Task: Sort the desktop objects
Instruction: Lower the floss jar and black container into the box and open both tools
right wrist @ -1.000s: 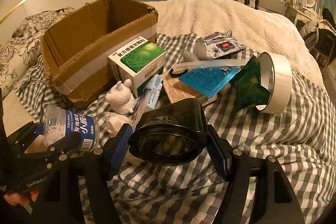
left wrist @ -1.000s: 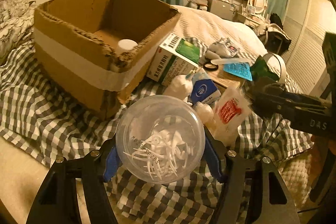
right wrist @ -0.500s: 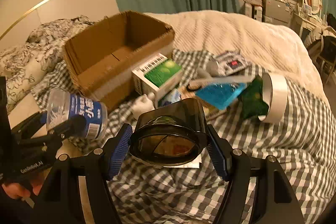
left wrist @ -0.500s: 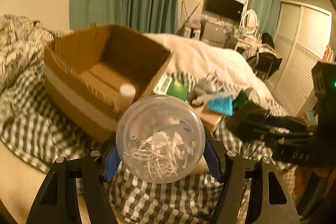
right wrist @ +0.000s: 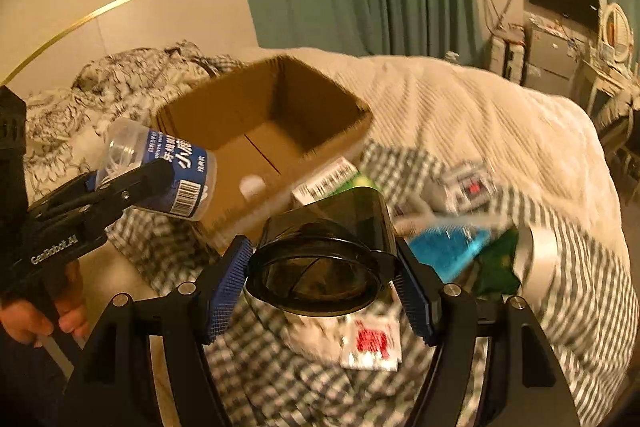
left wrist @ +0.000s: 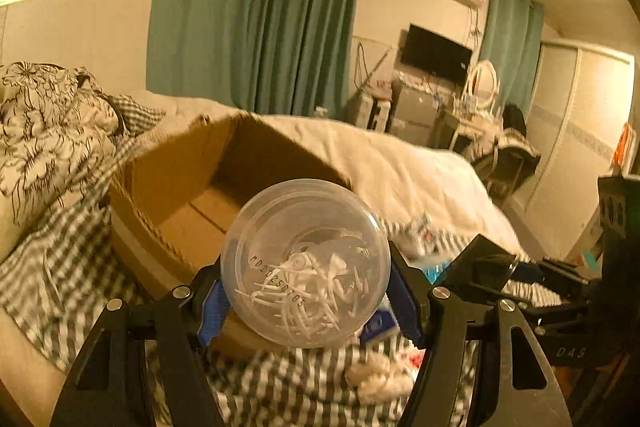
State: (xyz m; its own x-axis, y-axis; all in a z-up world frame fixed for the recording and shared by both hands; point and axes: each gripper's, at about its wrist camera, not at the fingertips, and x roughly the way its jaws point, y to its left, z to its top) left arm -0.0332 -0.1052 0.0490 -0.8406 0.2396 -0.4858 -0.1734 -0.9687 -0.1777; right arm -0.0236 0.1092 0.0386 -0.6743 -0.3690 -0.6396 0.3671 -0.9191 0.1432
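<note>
Now the left gripper (left wrist: 306, 301) clamps the floss-pick jar (left wrist: 306, 263) and the right gripper (right wrist: 322, 291) clamps the dark cup (right wrist: 332, 247), both hanging before the open cardboard box (right wrist: 260, 131), the left one nearer.

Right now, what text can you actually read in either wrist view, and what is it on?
"MD20250705": stamped on the base of the clear jar in the left gripper.
"GenRobot.AI": on the left gripper's body, right wrist view.
"DAS": partly readable, on the right gripper's body, left wrist view.
Blue jar label: white characters and a barcode, too blurred to quote.
White sachet and green box: print too blurred.
</note>
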